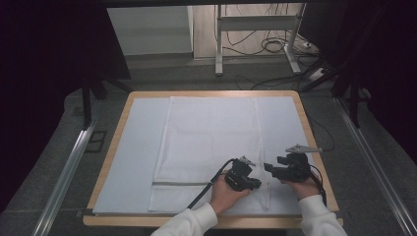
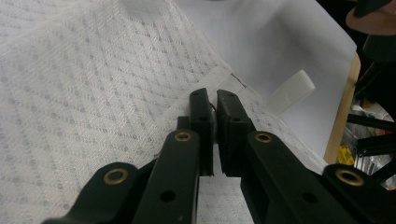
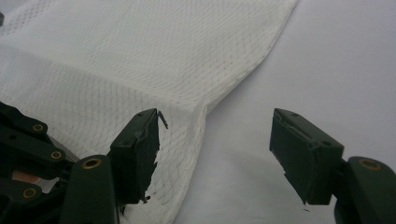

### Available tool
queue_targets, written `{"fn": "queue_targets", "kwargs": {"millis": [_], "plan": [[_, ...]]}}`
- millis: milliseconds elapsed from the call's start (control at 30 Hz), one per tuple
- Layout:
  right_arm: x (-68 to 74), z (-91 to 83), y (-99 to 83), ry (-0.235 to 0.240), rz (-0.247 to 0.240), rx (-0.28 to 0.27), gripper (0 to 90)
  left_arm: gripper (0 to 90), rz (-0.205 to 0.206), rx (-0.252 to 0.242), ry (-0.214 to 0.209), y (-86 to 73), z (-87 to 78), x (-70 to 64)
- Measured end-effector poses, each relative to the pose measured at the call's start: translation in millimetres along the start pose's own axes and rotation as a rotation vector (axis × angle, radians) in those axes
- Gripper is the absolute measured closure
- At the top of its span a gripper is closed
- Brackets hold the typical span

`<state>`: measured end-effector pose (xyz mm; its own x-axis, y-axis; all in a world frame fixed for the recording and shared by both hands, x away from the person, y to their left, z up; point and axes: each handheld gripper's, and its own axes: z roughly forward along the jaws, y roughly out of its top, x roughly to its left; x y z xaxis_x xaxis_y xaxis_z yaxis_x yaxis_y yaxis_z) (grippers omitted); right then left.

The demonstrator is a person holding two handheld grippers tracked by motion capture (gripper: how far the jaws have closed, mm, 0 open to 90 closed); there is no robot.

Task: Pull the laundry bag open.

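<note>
1. A white mesh cloth point(image 1: 211, 142) lies spread flat on the pale sheet point(image 1: 133, 157) that covers the wooden table point(image 1: 314, 147); a grey stripe runs across the cloth close to its near edge.
2. The left claw point(image 1: 255, 184) sits on the cloth's near right corner, held by the person's left hand point(image 1: 226, 194) in a white sleeve.
3. In the left gripper view, the left claw point(image 2: 215, 109) is clenched, its jaws nearly together with a fold of the cloth point(image 2: 93, 93) pinched between them, just short of the cloth's hem.
4. A small white tab point(image 2: 292, 91) lies on the sheet beyond that hem, near the table's wooden rim.
5. The right claw point(image 1: 269, 168) hovers just beside the cloth's right edge, close to the left claw, gripped by the right hand point(image 1: 302, 187).
6. In the right gripper view, the right claw point(image 3: 215, 149) is released, jaws spread wide: one jaw stands over the cloth's point(image 3: 140, 60) edge, the other over the bare sheet point(image 3: 327, 60), with the hem running between them.
</note>
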<state>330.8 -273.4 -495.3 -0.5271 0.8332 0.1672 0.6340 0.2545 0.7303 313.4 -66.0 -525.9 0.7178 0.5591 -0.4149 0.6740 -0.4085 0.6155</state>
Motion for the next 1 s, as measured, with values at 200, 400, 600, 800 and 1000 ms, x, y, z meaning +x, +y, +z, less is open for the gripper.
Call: {"fn": "queue_targets", "kwargs": {"millis": [200,400,600,800,1000], "plan": [[-1.2,1.0,-0.2,-0.003,0.010,0.008,32.1,86.3,0.011,-0.009,-0.007,1.1,-5.4,-0.2],[-3.0,-1.0,-0.1,-0.008,0.022,0.003,32.1,86.3,0.016,-0.022,-0.018,1.0,-12.1,-1.0],[-5.6,-3.2,0.3,-0.013,0.037,-0.002,31.2,86.3,0.024,-0.045,-0.022,2.4,-25.4,-0.7],[-8.1,-7.5,2.5,0.003,0.089,-0.014,30.3,86.3,0.031,-0.057,-0.023,2.9,-33.0,-0.5],[-5.8,-10.9,6.0,0.046,0.130,-0.011,29.9,86.4,0.034,-0.065,-0.020,2.4,-37.3,-1.0]]}}
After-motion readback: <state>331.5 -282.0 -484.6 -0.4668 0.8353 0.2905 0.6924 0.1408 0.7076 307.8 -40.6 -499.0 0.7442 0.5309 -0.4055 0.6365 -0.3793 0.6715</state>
